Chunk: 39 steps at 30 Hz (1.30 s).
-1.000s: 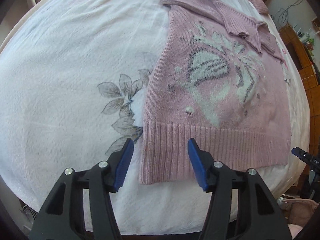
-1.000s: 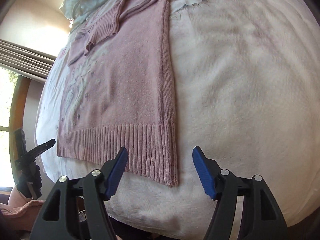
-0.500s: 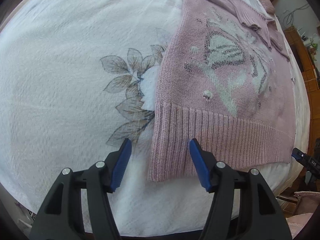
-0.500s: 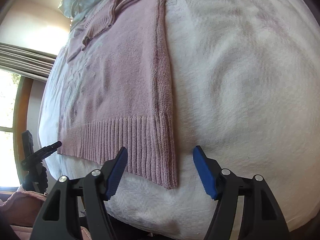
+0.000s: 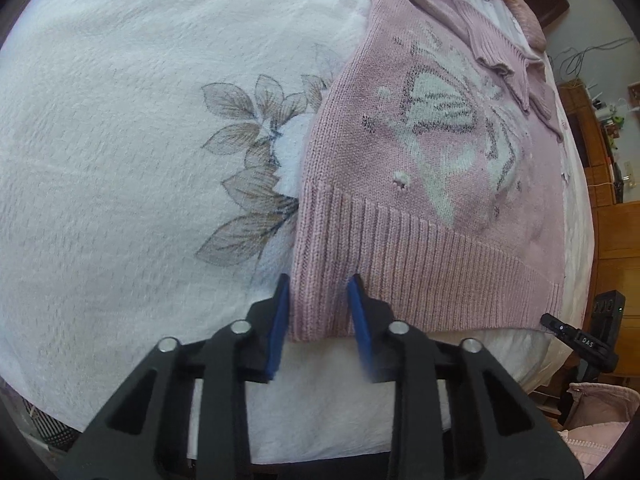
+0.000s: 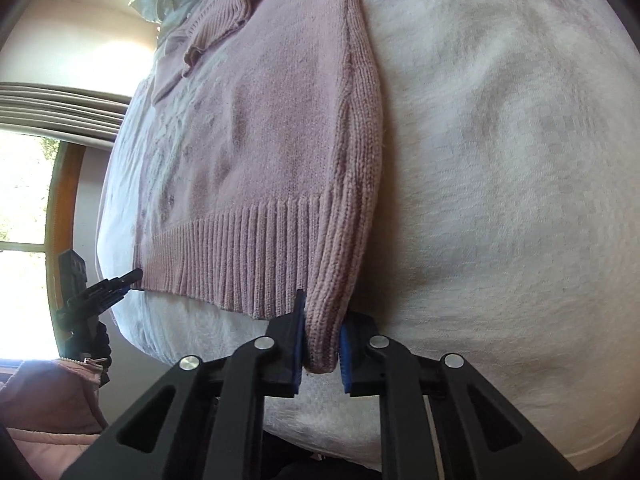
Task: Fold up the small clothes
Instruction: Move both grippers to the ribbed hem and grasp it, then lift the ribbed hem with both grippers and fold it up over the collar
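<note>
The left gripper (image 5: 318,312) has its blue pads on either side of the lower left corner of a pink sweater (image 5: 420,168), pinching the ribbed hem, which bunches up between them. The right gripper (image 6: 322,344) is pressed onto the opposite hem corner, where the knit is squeezed into a thick roll between its pads. The sweater lies flat and face up on a bed (image 5: 120,140), hem toward the near edge, both sleeves folded across the chest. The step in hand looks like lifting the hem to fold the body up toward the collar. To do it well, both corners should rise together and level, so the hem stays straight and the sleeves are not dragged out of place. Each grip should take both layers of knit, or the back will stay behind. The knit is soft, chunky and stretchy, with vertical ribs along the hem and a white butterfly (image 5: 452,120) worked into the front. The bedcover is white, fuzzy and printed with grey-brown leaves (image 5: 244,168).
</note>
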{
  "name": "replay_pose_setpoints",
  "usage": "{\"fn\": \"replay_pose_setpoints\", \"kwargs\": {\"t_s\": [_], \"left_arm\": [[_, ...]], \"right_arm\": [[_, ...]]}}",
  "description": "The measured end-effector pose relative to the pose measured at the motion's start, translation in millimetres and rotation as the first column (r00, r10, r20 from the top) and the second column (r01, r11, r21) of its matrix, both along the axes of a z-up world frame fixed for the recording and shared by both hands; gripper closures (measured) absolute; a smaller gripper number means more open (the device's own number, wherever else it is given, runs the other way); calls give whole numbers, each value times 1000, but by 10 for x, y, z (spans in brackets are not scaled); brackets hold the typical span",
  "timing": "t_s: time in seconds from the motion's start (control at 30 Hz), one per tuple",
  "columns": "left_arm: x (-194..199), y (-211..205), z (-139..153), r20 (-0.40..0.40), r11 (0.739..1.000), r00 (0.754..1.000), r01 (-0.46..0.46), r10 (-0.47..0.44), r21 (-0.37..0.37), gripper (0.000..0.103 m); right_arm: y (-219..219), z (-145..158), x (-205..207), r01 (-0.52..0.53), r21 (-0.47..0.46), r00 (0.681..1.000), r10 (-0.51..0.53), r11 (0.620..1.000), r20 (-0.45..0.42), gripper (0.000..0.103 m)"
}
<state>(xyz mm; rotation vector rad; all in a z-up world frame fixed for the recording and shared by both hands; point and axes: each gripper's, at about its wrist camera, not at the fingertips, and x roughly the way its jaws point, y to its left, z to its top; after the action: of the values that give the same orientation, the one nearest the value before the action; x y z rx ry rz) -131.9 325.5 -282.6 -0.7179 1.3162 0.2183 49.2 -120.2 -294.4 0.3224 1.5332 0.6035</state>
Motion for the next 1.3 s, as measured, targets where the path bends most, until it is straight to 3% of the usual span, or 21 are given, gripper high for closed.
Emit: {"fn": "replay_pose_setpoints", "kwargs": {"t_s": [0.1, 0.27, 0.43, 0.63, 0.77, 1.03, 1.23, 1.3], "left_arm": [[28, -43, 34, 15, 1000, 1000, 8, -8, 2, 89], [63, -52, 157, 85, 998, 996, -7, 12, -57, 94], [160, -24, 429, 192, 994, 981, -20, 40, -107, 94], [589, 126, 767, 288, 991, 955, -39, 74, -125, 94], [1000, 301, 807, 302, 993, 949, -65, 92, -98, 94], [1753, 672, 502, 231, 995, 968, -98, 100, -19, 94], [2154, 777, 289, 167, 995, 981, -100, 100, -10, 90], [2183, 825, 279, 164, 994, 980, -108, 111, -25, 88]], "right_arm": [[-7, 84, -5, 15, 26, 1000, -15, 1000, 14, 91], [-4, 266, 16, 16, 91, 999, -20, 996, 41, 91], [-79, 470, 136, 69, 221, 996, -79, 973, 37, 92], [-72, 842, 565, 106, 336, 988, -136, 936, 69, 92], [30, 965, 972, 109, 331, 985, -147, 937, 92, 92], [141, 605, 1817, 214, 286, 974, -226, 934, 11, 92], [271, 234, 2230, 276, 193, 961, -270, 942, -53, 91], [279, 143, 2287, 278, 164, 960, -268, 947, -80, 84]]}}
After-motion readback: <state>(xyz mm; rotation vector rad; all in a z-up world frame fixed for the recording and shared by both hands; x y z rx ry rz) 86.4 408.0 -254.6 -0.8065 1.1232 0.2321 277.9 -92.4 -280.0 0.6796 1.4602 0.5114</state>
